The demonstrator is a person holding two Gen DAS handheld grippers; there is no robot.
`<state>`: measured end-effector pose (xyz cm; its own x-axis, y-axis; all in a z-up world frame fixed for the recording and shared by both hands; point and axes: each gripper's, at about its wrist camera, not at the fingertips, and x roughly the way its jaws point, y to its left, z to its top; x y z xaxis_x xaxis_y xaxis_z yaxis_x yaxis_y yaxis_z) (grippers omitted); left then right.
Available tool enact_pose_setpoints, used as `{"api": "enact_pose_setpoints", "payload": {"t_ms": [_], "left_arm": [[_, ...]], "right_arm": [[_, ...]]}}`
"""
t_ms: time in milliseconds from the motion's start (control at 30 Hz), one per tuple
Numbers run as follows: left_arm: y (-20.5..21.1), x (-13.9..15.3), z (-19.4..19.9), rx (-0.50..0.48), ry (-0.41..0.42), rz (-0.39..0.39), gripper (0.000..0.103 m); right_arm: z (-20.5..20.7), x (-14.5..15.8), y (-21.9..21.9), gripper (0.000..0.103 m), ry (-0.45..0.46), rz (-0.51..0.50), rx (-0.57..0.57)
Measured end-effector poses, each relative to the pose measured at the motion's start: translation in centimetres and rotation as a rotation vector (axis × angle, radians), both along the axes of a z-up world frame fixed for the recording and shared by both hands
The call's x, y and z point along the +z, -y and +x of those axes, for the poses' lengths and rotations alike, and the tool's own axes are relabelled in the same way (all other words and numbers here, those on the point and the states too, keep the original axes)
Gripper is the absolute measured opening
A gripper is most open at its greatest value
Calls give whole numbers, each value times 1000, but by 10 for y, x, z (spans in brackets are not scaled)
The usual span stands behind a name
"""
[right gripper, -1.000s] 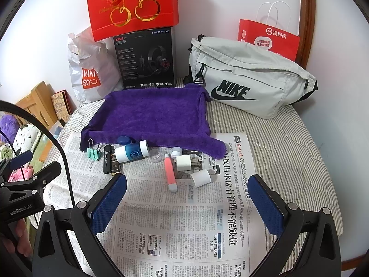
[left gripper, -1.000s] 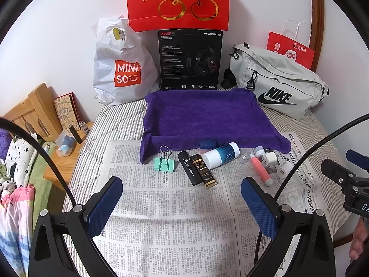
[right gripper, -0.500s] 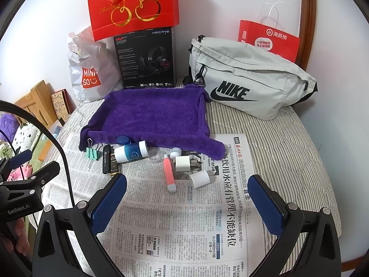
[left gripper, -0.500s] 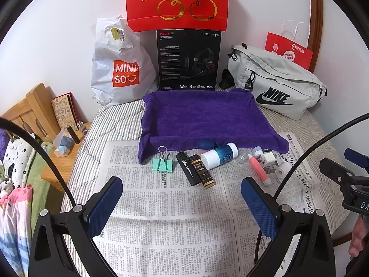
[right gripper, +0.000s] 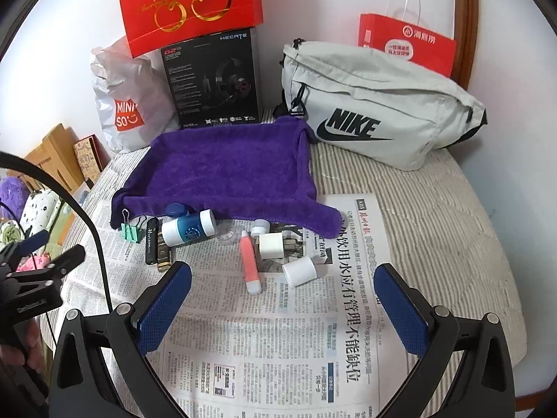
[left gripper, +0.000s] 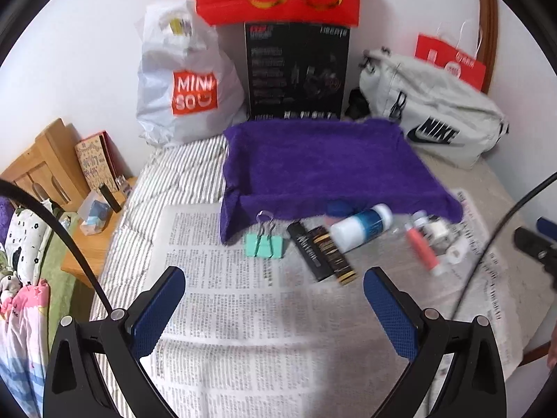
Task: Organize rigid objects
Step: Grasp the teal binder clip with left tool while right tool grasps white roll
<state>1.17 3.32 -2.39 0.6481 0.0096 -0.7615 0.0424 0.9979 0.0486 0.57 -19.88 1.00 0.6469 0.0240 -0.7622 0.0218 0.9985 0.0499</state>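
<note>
Small objects lie in a row on newspaper (right gripper: 285,341) before a purple towel tray (right gripper: 226,170): a green binder clip (left gripper: 264,244), two black sticks (left gripper: 322,254), a white-and-blue bottle (right gripper: 188,228), a pink tube (right gripper: 250,261), a white cube (right gripper: 271,246) and a white cap (right gripper: 299,271). My left gripper (left gripper: 275,311) is open and empty, short of the clip and sticks. My right gripper (right gripper: 282,308) is open and empty, just short of the pink tube and white cap.
Behind the tray stand a Miniso bag (left gripper: 184,83), a black headset box (right gripper: 216,80), a red gift bag (right gripper: 188,3) and a grey Nike bag (right gripper: 379,111). A wooden bedside shelf (left gripper: 52,170) sits left. The bed edge falls off at right.
Both grippers have moved forward toward the row of objects, the left one also dipping and blurring the view. Nothing on the newspaper has moved.
</note>
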Motion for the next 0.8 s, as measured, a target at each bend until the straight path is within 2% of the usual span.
{"api": "enact_pose_setpoints", "payload": {"t_ms": [233,333,400,433,533,600,800], "left_arm": [[-19,-48,38,-6,-73,-23,102],[-23,-63,53,-21,-70,-26,99],[-26,-73,63,-23,-92,-29,85],[-27,-76,67,-29,-97,-38,83],[-27,-87,79,-33,-118,-38,82],[-27,-91,83,-41,-118,-31,74],[-17,-95,92,-80,-110,-7,71]], "right_arm": [[14,-23,10,103,-24,6,2],[19,-30,14,103,-43,9,-2],[22,-33,15,103,-53,-1,-3],[23,-35,16,103,-55,-7,-4],[27,-41,19,103,-64,-16,-9],[30,-45,22,103,-70,-7,-15],[41,-60,31,103,-100,30,-23]]}}
